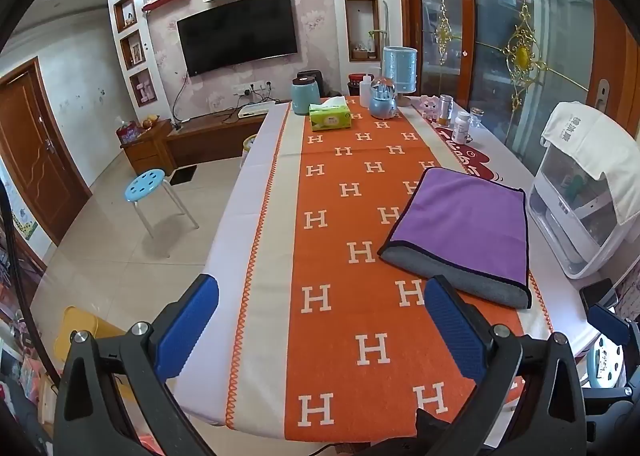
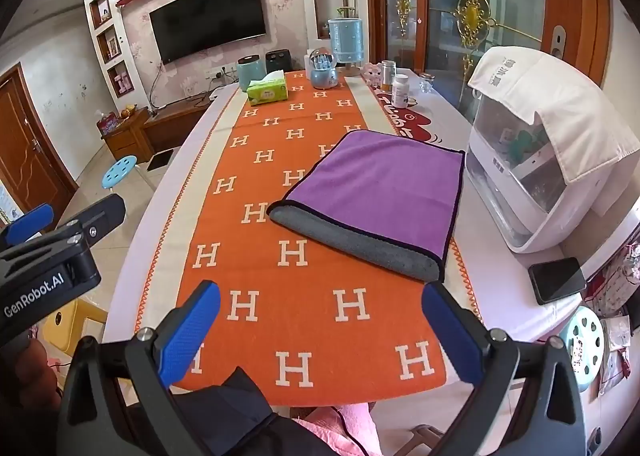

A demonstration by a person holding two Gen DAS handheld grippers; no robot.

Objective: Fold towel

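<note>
Both claws are seen spread wide with nothing between their blue pads: the left gripper (image 1: 320, 332) fills the bottom of the left wrist view, and the right gripper (image 2: 320, 330) the bottom of the right wrist view, each held above the near end of the orange runner (image 2: 288, 280) and apart from the cloth. The towel (image 2: 380, 192) is found at centre right of the right wrist view, lying flat on the runner, purple face up, with a grey layer showing along its near rolled edge, so at least one fold is judged to be already made. If another fold is wanted, trouble could be caused by pinching only the top purple layer at a near corner, by which the existing fold would be peeled open instead of the whole stack being carried over. The runner could be caught together with the towel, since the cloth lies directly on it, and the items at the top of the frame, such as the tissue box (image 2: 267, 91) and the pill bottle (image 2: 400, 90), might be dragged. A phone (image 2: 557, 279) lies at lower right, near the towel's corner, and could be nudged toward the table edge by a wide sweep. Uneven lifting by the two hands would leave the edges misaligned.
</note>
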